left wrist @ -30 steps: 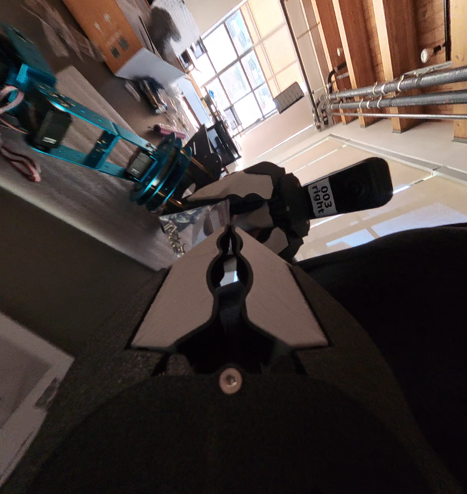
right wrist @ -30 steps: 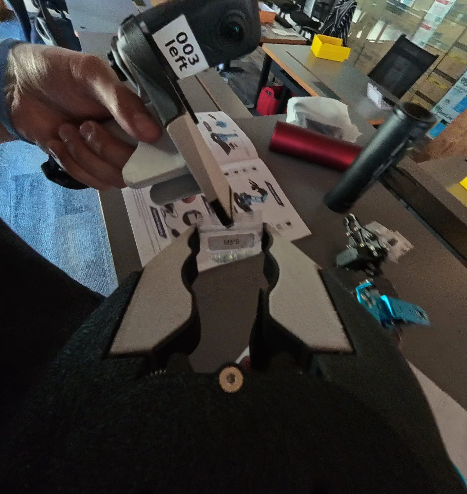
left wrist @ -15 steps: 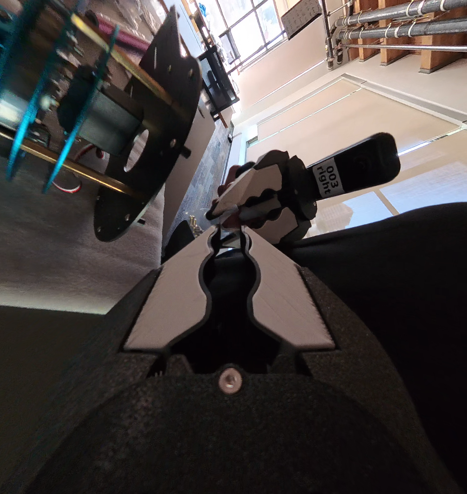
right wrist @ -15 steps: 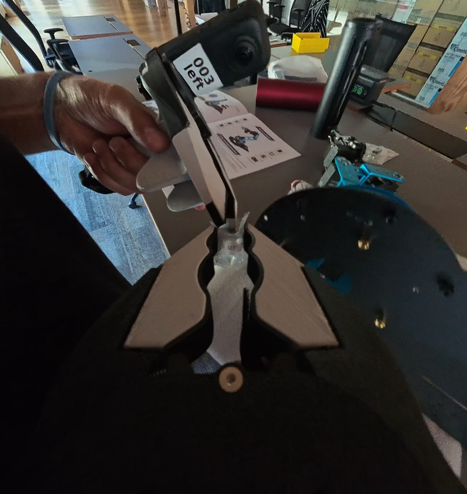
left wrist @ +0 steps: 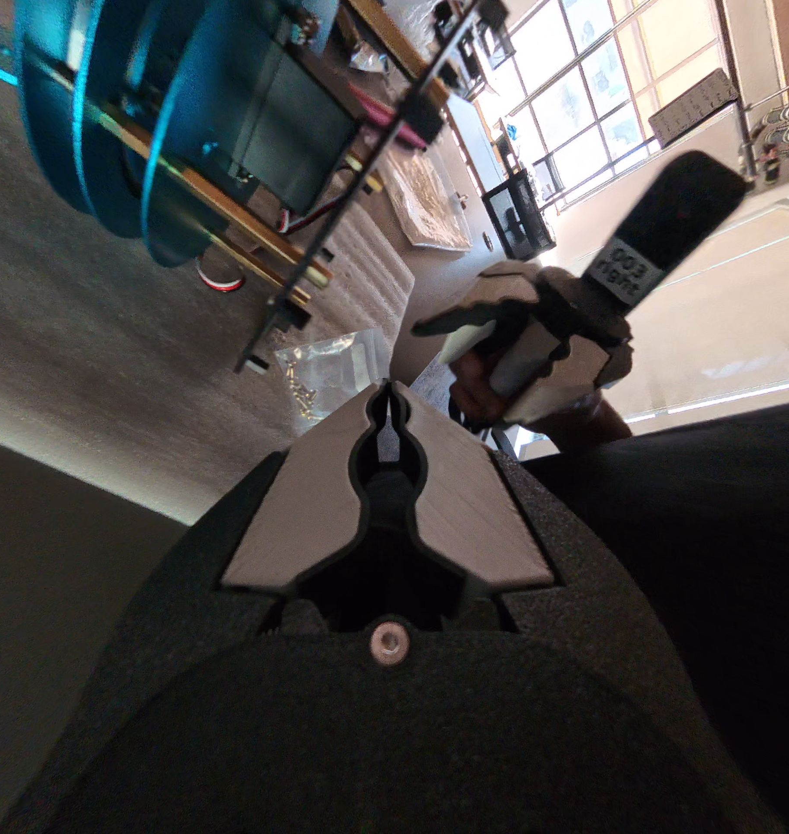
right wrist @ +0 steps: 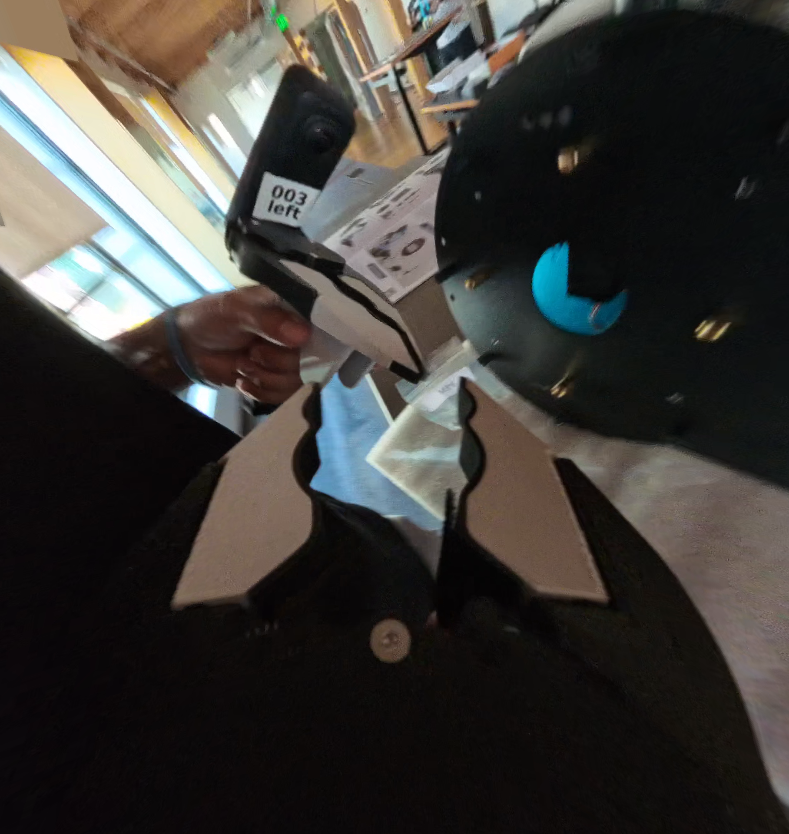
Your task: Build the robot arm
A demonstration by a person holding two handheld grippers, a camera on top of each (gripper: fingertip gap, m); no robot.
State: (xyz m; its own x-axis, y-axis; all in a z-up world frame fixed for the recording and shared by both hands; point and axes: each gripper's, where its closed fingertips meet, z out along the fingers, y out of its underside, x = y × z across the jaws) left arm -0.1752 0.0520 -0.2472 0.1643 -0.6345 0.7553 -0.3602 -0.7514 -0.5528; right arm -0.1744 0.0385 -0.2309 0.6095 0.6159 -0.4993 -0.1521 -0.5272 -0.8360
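A small clear bag of screws lies on the grey table beside the edge of a black round plate. The plate belongs to a robot base with brass standoffs, blue discs and a black servo. My left gripper is shut, its tips pinching the bag's near edge. In the right wrist view the left gripper touches the bag below the black plate. My right gripper is open and empty, a little back from the bag. It also shows in the left wrist view.
An open instruction booklet lies on the table behind the left gripper. A white ribbed pad and a silver foil bag lie farther off. A hand holds the left gripper. The table edge and blue floor are close by. Less than 4 cm separates the two grippers' tips.
My right gripper has opened, let go of the screw bag and drawn back. The left gripper stays shut on the bag, now down on the table by the black plate. Both views have swung.
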